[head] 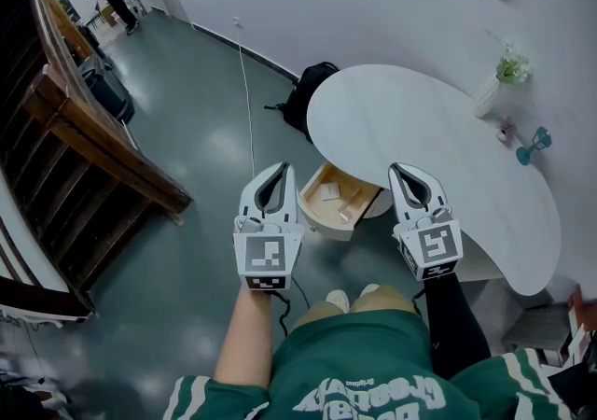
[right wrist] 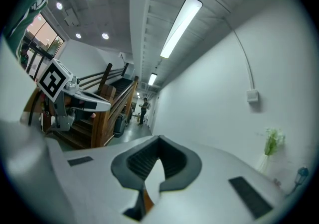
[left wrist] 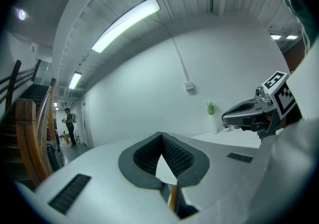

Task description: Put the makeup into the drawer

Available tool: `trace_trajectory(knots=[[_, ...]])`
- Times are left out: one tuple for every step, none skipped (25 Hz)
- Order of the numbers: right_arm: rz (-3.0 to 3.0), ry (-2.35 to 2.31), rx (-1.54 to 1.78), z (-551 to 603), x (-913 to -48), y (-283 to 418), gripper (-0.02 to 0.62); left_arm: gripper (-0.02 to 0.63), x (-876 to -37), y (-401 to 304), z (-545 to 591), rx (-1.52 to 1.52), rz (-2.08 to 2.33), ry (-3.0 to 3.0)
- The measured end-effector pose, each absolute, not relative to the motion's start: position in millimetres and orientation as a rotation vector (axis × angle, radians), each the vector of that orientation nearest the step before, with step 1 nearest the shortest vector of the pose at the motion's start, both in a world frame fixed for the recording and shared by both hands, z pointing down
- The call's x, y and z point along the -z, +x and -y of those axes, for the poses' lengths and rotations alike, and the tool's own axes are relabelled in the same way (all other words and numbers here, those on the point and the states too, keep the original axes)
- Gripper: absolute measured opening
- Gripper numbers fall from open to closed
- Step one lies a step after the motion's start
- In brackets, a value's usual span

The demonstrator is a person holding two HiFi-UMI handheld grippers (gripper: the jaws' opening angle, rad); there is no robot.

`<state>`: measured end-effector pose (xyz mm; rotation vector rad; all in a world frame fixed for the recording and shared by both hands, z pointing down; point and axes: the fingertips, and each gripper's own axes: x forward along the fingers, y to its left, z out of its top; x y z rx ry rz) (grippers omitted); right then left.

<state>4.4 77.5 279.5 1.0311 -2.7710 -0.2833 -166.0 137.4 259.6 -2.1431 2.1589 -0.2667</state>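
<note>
Pointing level, left gripper and right gripper hold jaws together, empty, flanking the open drawer jutting from under the table

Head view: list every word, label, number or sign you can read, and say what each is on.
No text reads for certain.
green shirt: white lettering, upside down and cut off by the frame edge, too distorted to read.
marker cubes on the left gripper and the right gripper: black-and-white square patterns, no words.
drawer: small things inside, any print too small to read.
</note>
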Motion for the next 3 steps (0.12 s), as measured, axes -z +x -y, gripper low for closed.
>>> trace_trajectory(knots=[[2.772,1.029,0.284,-78.7,-278.8,3.7,0.005,-0.002,-258.6,-166.5,-138.6,0.265,-2.159,-2.142],[2.774,1.026,0.285,-80.0,-278.1,2.7,0.005,-0.002,-257.7,-167.3,-139.8,0.263,-2.16,-2.141],[2.776,1.023,0.286,-81.3,-277.4,1.7,0.005,-0.002,-256.8,-168.1,-141.1,0.262,-2.161,-2.139]])
